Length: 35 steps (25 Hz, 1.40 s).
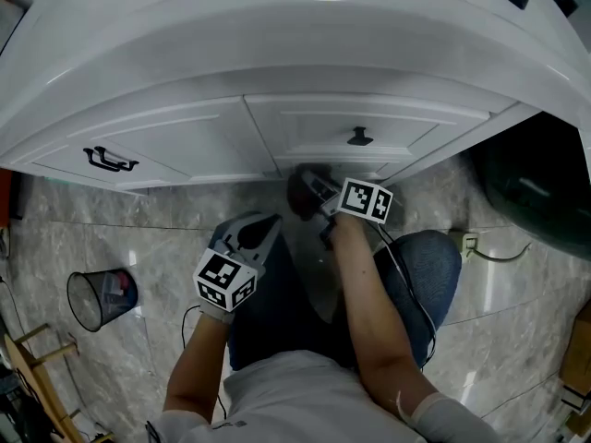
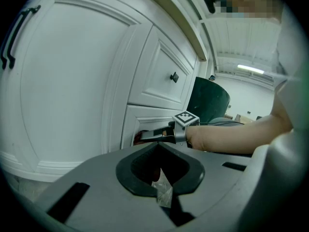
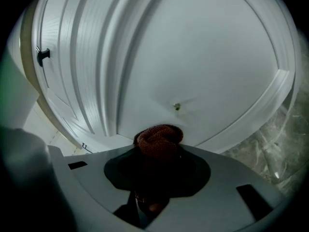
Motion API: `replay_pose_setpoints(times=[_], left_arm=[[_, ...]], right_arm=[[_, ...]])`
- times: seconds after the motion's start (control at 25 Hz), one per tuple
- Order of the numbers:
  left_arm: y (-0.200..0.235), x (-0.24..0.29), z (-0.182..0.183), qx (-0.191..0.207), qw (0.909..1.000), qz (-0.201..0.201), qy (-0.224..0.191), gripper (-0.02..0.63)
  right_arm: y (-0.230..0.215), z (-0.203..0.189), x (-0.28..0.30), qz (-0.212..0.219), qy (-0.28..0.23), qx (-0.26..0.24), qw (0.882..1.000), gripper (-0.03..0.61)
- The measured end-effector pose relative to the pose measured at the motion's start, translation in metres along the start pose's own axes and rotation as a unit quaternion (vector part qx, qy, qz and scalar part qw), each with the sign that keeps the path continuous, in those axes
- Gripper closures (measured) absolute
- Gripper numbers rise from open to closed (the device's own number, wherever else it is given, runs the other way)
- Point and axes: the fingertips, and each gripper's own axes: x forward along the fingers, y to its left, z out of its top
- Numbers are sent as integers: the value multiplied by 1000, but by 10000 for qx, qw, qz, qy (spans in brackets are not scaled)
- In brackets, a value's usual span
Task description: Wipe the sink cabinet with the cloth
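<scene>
The white sink cabinet (image 1: 185, 146) fills the top of the head view, with a black knob (image 1: 359, 137) and a black handle (image 1: 109, 161). My right gripper (image 1: 309, 197) is shut on a bunched reddish-brown cloth (image 1: 301, 190) low on the cabinet front. In the right gripper view the cloth (image 3: 159, 140) sticks out past the right gripper (image 3: 157, 163), right at a white door panel (image 3: 193, 57) just below a small greenish spot (image 3: 176, 107). My left gripper (image 1: 257, 232) hangs lower left, off the cabinet, jaws together, with a pale crumpled scrap (image 2: 162, 191) at their seam.
A wire waste basket (image 1: 100, 298) stands on the marble floor at the left. A dark green bin (image 1: 531, 192) sits right of the cabinet. The person's denim-clad knee (image 1: 429, 266) is close below the grippers. A wooden frame (image 1: 37, 358) is at the lower left.
</scene>
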Motion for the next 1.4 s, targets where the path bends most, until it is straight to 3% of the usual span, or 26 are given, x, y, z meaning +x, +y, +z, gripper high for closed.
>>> replay_pose_setpoints(times=[0.48,1.08,1.4], left_arm=[[-3,16,-1,165,9998,67,122,603],[-18,38,-2,172,9996,-153,166,603],[-15,37,-2,169,9996,-166,125,603]], right_arm=[[-39,-5,0,-318,176,121,9993,451],[-72,34,-52,-997,-117,0,9949,451],[-67,44,-64,-1192,-127,-137,9927,453]])
